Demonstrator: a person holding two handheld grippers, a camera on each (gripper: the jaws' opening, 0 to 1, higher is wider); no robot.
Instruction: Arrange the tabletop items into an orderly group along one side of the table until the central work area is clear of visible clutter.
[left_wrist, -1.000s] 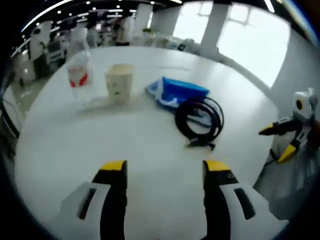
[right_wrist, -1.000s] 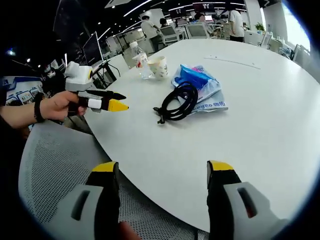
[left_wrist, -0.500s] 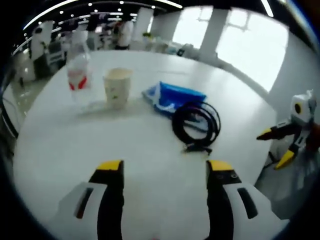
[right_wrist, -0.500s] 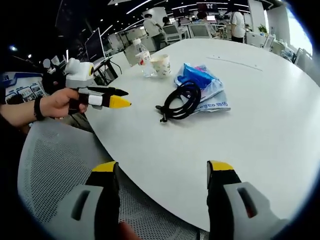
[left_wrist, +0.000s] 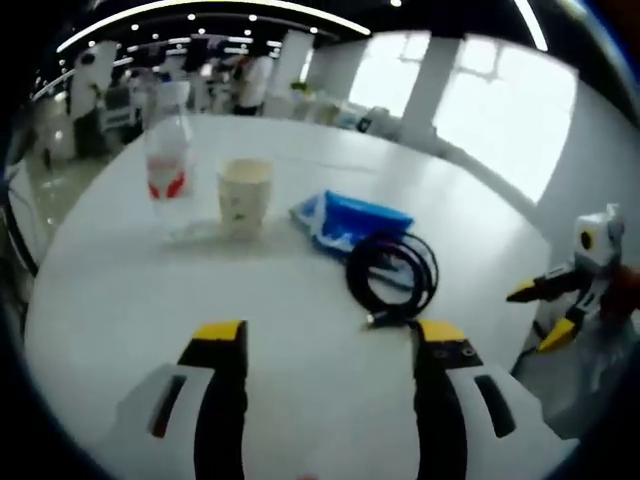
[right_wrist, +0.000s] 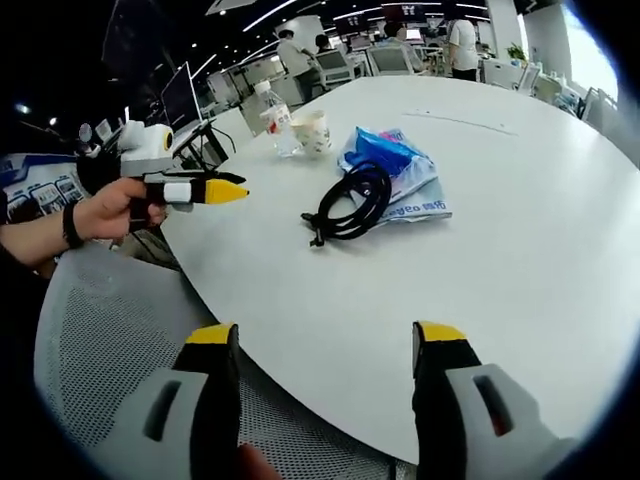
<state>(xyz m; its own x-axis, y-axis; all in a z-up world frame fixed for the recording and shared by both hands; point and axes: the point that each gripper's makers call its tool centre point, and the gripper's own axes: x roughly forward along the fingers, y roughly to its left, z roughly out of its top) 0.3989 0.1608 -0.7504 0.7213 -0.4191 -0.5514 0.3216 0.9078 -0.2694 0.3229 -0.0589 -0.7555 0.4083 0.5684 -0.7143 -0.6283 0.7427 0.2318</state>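
On the round white table (left_wrist: 130, 290) (right_wrist: 520, 220) stand a clear water bottle (left_wrist: 167, 165) (right_wrist: 271, 112) with a red label and a paper cup (left_wrist: 243, 194) (right_wrist: 312, 131). Beside them lies a blue plastic bag (left_wrist: 350, 218) (right_wrist: 395, 165), with a coiled black cable (left_wrist: 392, 276) (right_wrist: 350, 203) partly on it. My left gripper (left_wrist: 328, 335) is open over the near table edge, well short of the cable; in the right gripper view it (right_wrist: 200, 188) is held by a hand at the left. My right gripper (right_wrist: 325, 335) (left_wrist: 545, 312) is open, off the table edge.
A grey mesh chair (right_wrist: 110, 330) sits below my right gripper at the table's edge. Desks, monitors and people stand in the background (right_wrist: 330, 50). Bright windows (left_wrist: 470, 90) lie beyond the table. The table's right half is bare.
The left gripper view has shifted slightly, and the cable and cup sit a little closer. In the right gripper view the left gripper has swung a bit left and up. No item has moved.
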